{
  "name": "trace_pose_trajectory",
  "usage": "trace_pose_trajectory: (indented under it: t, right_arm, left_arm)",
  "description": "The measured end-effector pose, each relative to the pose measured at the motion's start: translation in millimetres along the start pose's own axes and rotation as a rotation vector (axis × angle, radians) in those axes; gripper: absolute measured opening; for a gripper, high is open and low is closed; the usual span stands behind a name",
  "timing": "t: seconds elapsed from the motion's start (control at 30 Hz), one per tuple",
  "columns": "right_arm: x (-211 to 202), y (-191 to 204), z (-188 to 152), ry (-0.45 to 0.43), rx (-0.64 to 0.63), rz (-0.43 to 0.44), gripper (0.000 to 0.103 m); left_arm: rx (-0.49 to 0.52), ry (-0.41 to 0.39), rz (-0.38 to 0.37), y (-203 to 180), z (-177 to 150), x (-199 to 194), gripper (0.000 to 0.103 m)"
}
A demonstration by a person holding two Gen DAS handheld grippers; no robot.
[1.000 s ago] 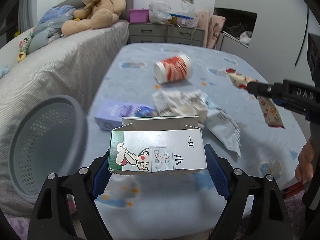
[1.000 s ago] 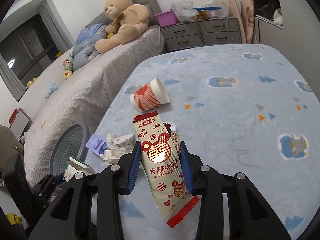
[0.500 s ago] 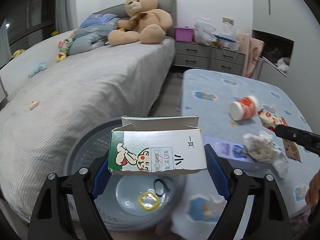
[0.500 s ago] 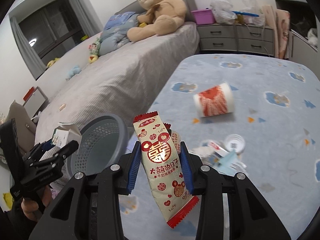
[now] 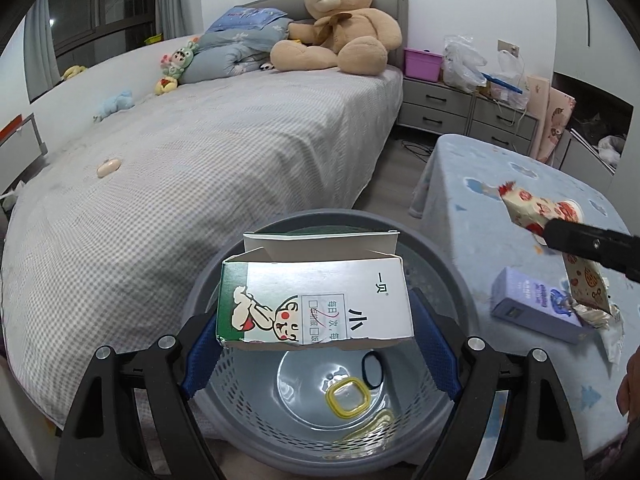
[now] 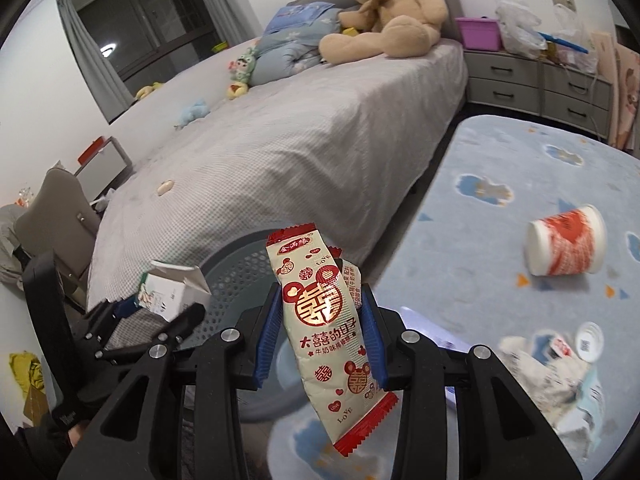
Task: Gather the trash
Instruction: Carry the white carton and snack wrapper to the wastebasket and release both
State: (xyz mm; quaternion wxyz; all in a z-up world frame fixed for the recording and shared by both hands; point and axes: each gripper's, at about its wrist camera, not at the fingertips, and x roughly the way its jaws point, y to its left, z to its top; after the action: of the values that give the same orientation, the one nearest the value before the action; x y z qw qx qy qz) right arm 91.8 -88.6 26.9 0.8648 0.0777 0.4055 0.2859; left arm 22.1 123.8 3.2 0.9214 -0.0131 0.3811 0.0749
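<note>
Left claw [image 5: 316, 344] clamped across light, crushable carton [image 5: 316, 304] directly above basket [image 5: 452, 264]; right claw [image 6: 320, 338] clamped mid-length on limp, slippery wrapper [image 6: 326, 320], basket just ahead-left.

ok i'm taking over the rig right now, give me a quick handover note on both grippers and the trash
Left gripper: shut on the opened carton, held over the grey basket.
Right gripper: shut on the snack wrapper, near the basket's edge.
Basket: only a yellow ring, a black band and some small bits lie at the bottom.
On the blue cover: tipped red-and-white cup, purple box, crumpled paper and packaging.
Done: two pieces picked up, none dropped yet.
Left: release both into the basket, then fetch the cup, box and crumpled pile.
</note>
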Motion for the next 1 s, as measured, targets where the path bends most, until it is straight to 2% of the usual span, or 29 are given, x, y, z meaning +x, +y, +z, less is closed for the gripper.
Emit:
trace_pose_trajectory:
  t: [0.33, 0.57, 0.9, 0.93, 1.0]
  right_arm:
    - [44, 31, -5, 0.07, -0.082, 0.043, 0.038]
    - [58, 33, -10, 0.101, -0.086, 0.04, 0.038]
    - [62, 36, -10, 0.098, -0.095, 0.042, 0.04]
    - [62, 36, -9, 0.097, -0.095, 0.043, 0.04]
    - [61, 35, -9, 0.094, -0.088, 0.049, 0.052]
  left_arm:
    - [-0.048, 0.027, 0.057, 27, -5, 14, 0.082]
    - [-0.05, 0.027, 0.074, 29, -6, 15, 0.082]
    - [-0.063, 0.038, 0.072, 34, -8, 20, 0.082]
    - [-0.065, 0.036, 0.073, 34, -8, 20, 0.082]
    - [-0.072, 0.039, 0.073, 36, -9, 20, 0.082]
